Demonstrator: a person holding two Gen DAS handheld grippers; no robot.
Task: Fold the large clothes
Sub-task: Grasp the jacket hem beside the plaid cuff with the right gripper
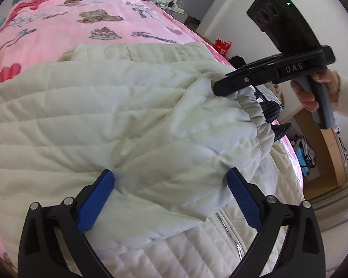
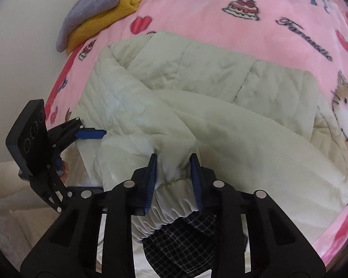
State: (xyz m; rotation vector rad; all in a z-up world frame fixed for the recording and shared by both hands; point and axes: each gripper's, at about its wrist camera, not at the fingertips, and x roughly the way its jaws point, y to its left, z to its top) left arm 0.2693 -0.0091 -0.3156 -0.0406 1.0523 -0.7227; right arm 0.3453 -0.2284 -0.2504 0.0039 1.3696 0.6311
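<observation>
1. Left gripper (image 1: 170, 186): reaches low across the cream quilted jacket (image 1: 109, 115), blue pads (image 1: 97, 199) spread wide on either side of a folded sleeve panel, pressing into the fabric without pinching it. Released.
2. In the right wrist view, seen side-on at frame left (image 2: 94, 134), one blue finger laid against the jacket's edge; a cream-sleeved forearm behind it.
3. Right gripper (image 2: 174, 180): clamped on the sleeve's elastic cuff (image 2: 171, 208), gathered cuff fabric bunched between the two ribbed blue pads. Grasping the cuff.
4. In the left wrist view, right gripper (image 1: 222, 85) comes in from the right, tilted slightly downward, black body marked "DAS", grey handle wrapped by the right hand (image 1: 313, 90). Cuff end lifted a little off the jacket body.
5. Jacket: lies on a pink blanket (image 1: 58, 30) printed with bears, cakes, bows and hearts. Cream, quilted in horizontal lines, sleeve drawn across the front. Silver zipper (image 1: 229, 236) visible near the left gripper's right finger.
6. Dark checked lining (image 2: 181, 245) shows inside the cuff opening, just under the right gripper.
7. Folded grey and yellow towels (image 2: 99, 11) stacked at the blanket's far corner, well apart from the jacket.
</observation>
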